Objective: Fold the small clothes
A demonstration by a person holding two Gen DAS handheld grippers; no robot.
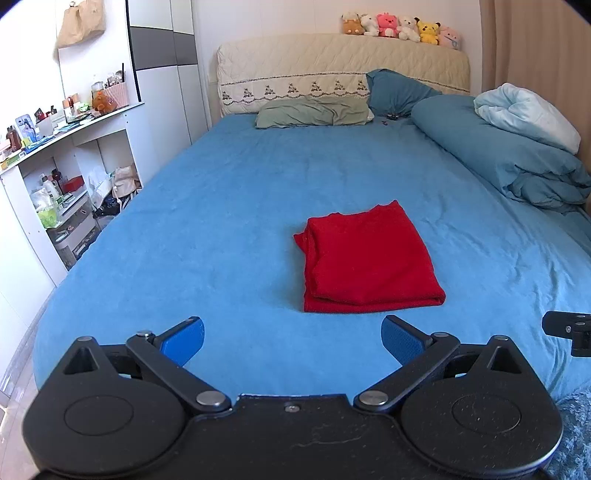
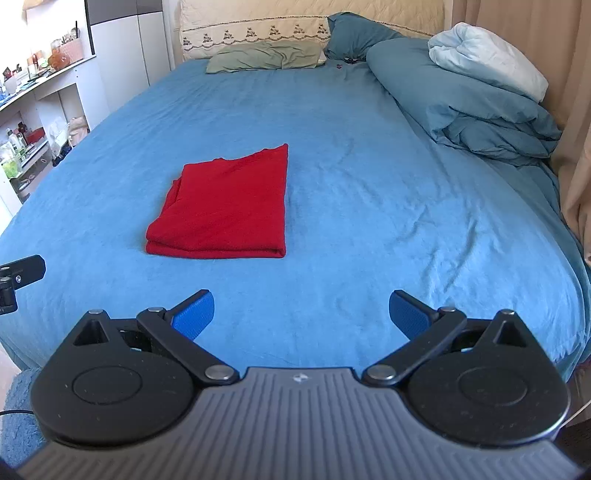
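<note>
Red garment [image 1: 365,258] is lying folded on the bed [image 1: 221,206], its inner layers hidden. Left gripper [image 1: 291,341] and right gripper [image 2: 301,314] are hovering near it, fingers apart and holding nothing.

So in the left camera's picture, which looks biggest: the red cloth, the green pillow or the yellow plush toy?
1. Folded red cloth, though it lies nearest the camera.
2. Green pillow, farther back, so its true size is unsure.
3. Yellow plush toy, clearly smallest.

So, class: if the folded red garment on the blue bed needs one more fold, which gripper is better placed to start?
Probably the left gripper: the folded red knit garment lies nearly straight ahead of its open jaws. From the right gripper, it sits off left.
</note>
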